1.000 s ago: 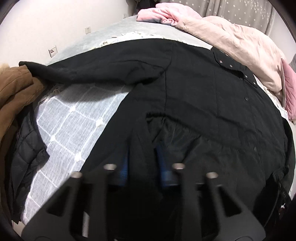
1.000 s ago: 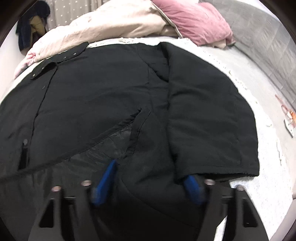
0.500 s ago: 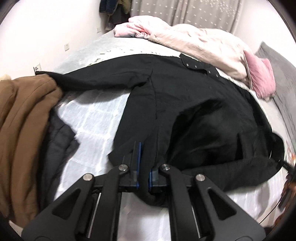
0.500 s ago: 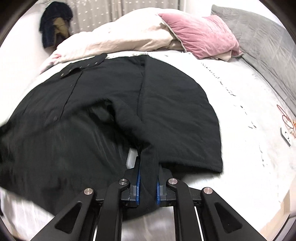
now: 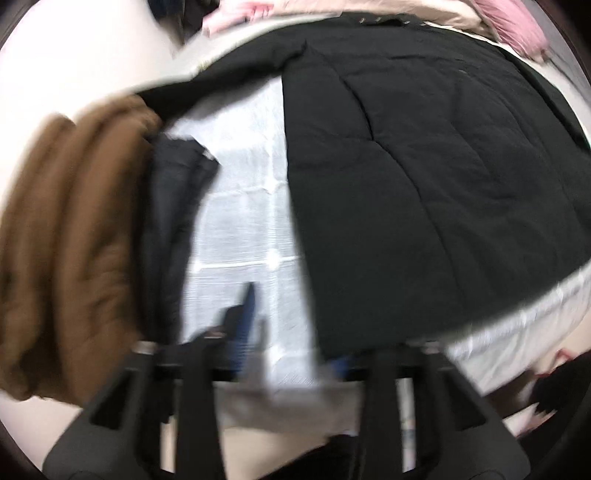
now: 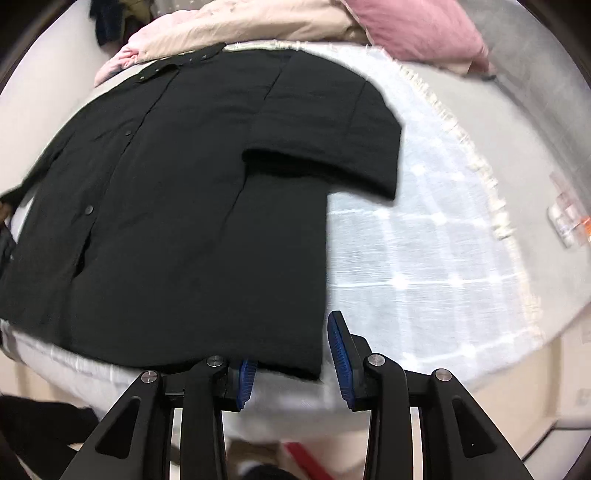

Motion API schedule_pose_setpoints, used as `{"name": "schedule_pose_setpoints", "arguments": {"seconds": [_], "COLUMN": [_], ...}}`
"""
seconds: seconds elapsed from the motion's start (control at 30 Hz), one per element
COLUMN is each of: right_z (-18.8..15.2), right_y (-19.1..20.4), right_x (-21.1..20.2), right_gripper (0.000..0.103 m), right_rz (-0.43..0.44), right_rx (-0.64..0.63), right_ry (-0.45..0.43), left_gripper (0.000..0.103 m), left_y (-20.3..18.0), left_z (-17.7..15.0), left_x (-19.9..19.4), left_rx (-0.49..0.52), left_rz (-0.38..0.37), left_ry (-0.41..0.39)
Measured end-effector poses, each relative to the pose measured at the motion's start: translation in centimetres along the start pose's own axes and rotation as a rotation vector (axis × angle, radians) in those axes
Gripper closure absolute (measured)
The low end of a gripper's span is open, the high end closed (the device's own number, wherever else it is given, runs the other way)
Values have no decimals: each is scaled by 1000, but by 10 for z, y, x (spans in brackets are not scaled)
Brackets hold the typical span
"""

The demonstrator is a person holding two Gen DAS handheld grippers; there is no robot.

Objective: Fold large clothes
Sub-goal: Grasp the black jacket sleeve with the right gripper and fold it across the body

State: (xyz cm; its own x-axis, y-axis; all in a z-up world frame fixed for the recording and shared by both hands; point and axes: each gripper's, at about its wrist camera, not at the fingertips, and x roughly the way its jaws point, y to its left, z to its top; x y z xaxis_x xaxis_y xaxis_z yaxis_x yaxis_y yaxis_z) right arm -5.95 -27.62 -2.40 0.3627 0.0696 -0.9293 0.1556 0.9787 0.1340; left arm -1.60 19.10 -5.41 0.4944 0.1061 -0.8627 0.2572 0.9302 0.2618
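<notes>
A large black coat (image 6: 184, 206) lies flat on the bed, front up, its right sleeve (image 6: 325, 147) folded across the body. It also fills the left wrist view (image 5: 424, 184), where the picture is blurred. My right gripper (image 6: 291, 354) is open at the coat's lower right hem corner, with the hem edge between its blue pads (image 6: 338, 350). My left gripper (image 5: 291, 343) is open at the coat's lower left hem corner; its right pad is hidden under the hem.
A white checked bedspread (image 6: 424, 251) covers the bed. A brown coat (image 5: 70, 236) and a dark jacket (image 5: 170, 206) lie left of the black coat. A pink duvet (image 6: 240, 26) and pink pillow (image 6: 417, 29) sit at the bed's head. Small items (image 6: 567, 218) lie at the right.
Both grippers were shut on the coat's hem half a second ago and have opened. The coat's lower part now lies spread flat. Both cameras have pulled back toward the bed's foot.
</notes>
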Motion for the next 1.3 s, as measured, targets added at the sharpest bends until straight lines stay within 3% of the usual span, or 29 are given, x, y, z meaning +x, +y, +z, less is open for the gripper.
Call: {"name": "schedule_pose_setpoints", "arguments": {"seconds": [0.07,0.13,0.17,0.2,0.33,0.5,0.57,0.67,0.77,0.8,0.83,0.87,0.97,1.03,1.1,1.2,1.23,1.3], "right_z": [-7,-13,-13,-13,1,14,15,6,-10,-11,-12,-13,-16,-18,-22,-26,-28,-26], "right_y": [-2,-6,-6,-6,3,-12,-27,-46,-56,-53,-50,-49,-63,-73,-78,-59,-50,-35], "right_x": [-31,-52,-59,-61,-40,2,28,55,73,71,66,61,22,3,1,25,34,30], "right_gripper": [64,46,29,20,20,20,20,20,34,51,86,94,96,96,96,96,94,87], "right_rz": [90,166,190,196,207,145,124,130,258,266,302,366,477,486,433,221,159,57], "right_rx": [-8,-10,-13,-18,29,77,135,245,324,313,303,320,389,406,395,291,247,184], "right_ry": [-71,-133,-163,-182,-127,-39,5,56,92,78,60,52,-65,-110,-98,20,53,52], "left_gripper": [45,39,35,33,20,20,20,20,24,33,65,89,96,97,97,96,93,83], "left_y": [1,6,9,11,22,9,8,7,3,0,-5,-8,-11,-8,-5,-10,-14,-13], "left_z": [-8,-12,-10,-6,12,28,35,35,29,30,30,30,30,27,22,12,8,6], "left_x": [-18,-30,-36,-40,-37,-4,20,60,80,76,69,62,32,14,14,40,51,46], "left_rx": [49,67,67,63,-32,-76,-122,-189,-236,-225,-216,-224,-202,-208,-213,-166,-151,-170], "left_rz": [9,-16,-35,-61,-176,-210,-258,-256,-263,-266,-330,-372,-333,-330,-324,-278,-260,-227], "left_ry": [-23,-42,-54,-65,-80,3,59,174,224,215,193,179,83,48,70,199,242,232]}}
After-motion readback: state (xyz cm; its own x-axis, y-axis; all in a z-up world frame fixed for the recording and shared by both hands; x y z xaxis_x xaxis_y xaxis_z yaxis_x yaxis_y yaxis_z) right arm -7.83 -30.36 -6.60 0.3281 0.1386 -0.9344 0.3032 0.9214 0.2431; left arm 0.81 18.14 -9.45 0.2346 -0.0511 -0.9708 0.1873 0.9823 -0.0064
